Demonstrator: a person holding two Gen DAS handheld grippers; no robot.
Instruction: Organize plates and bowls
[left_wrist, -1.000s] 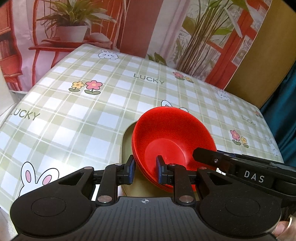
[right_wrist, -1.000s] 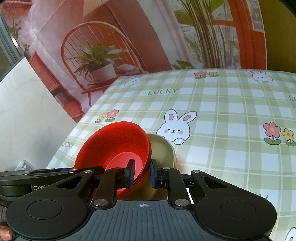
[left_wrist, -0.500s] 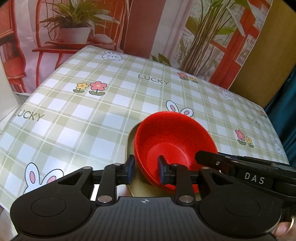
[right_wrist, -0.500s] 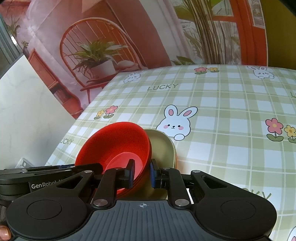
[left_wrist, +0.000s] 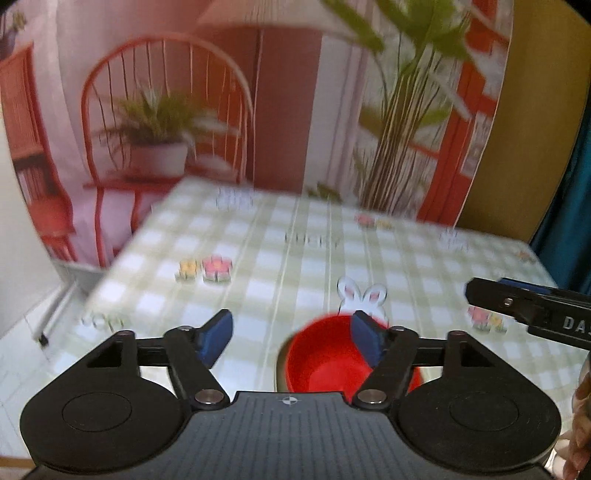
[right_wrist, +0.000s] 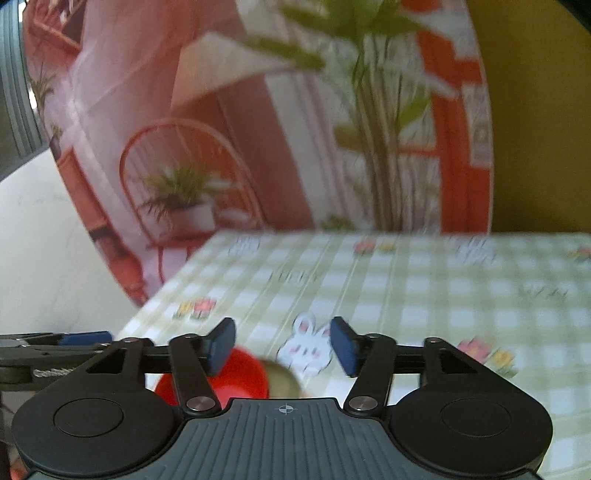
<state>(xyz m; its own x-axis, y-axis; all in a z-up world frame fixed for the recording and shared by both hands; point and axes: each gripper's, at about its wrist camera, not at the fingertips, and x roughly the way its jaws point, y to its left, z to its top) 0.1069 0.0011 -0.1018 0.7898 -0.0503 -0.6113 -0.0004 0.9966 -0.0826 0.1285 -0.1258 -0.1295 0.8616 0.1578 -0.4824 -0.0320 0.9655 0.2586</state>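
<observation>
A red bowl (left_wrist: 325, 362) sits on an olive-green plate (left_wrist: 281, 363) on the checked tablecloth, low in the left wrist view. My left gripper (left_wrist: 291, 338) is open and empty, raised above and behind the bowl. In the right wrist view the red bowl (right_wrist: 243, 376) and the plate (right_wrist: 282, 380) lie below my right gripper (right_wrist: 282, 345), which is open and empty. The near parts of the bowl and plate are hidden by the gripper bodies.
The table (left_wrist: 332, 258) has a green checked cloth with rabbits and flowers. A printed backdrop with a chair and plants hangs behind it. The right gripper's finger (left_wrist: 517, 306) shows at the right of the left wrist view.
Both grippers have let go of the red bowl, opened wide, and pulled back and up. The bowl now rests on the plate. The views are blurred by motion.
</observation>
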